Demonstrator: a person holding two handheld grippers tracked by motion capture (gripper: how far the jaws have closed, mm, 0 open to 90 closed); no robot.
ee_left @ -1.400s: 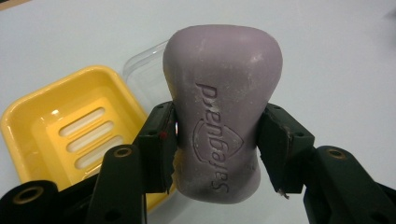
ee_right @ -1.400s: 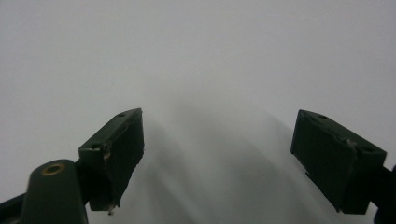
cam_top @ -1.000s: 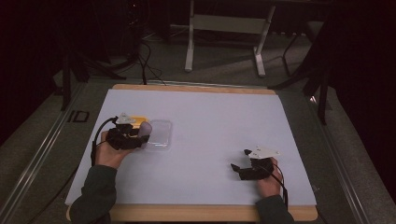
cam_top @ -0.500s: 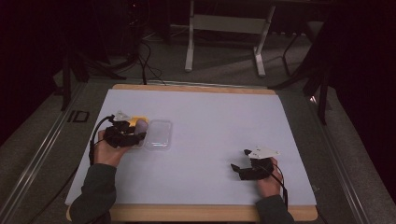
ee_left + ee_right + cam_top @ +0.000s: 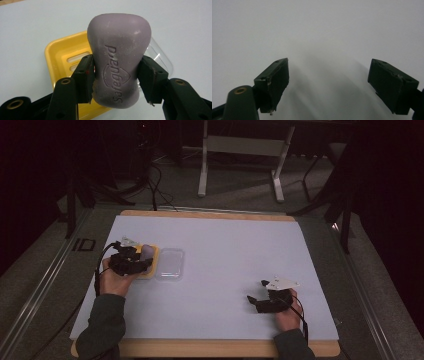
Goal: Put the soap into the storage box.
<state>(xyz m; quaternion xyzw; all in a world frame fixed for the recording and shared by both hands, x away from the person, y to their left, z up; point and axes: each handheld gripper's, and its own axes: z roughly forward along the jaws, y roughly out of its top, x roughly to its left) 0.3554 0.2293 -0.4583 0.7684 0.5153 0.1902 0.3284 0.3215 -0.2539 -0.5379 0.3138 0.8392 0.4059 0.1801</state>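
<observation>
The left hand-held gripper (image 5: 116, 75) is clenched across the waist of the purple soap bar (image 5: 119, 57), held just above the yellow soap dish (image 5: 60, 52). The bar looks firm, fairly light and probably slick; its narrowed waist suits gripping. The right hand-held gripper (image 5: 328, 82) hangs released, well apart from the dish.

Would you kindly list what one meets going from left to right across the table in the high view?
Left tool gripping the purple soap bar → yellow soap dish → clear lid → bare stretch of white table top → right tool, jaws apart.
</observation>
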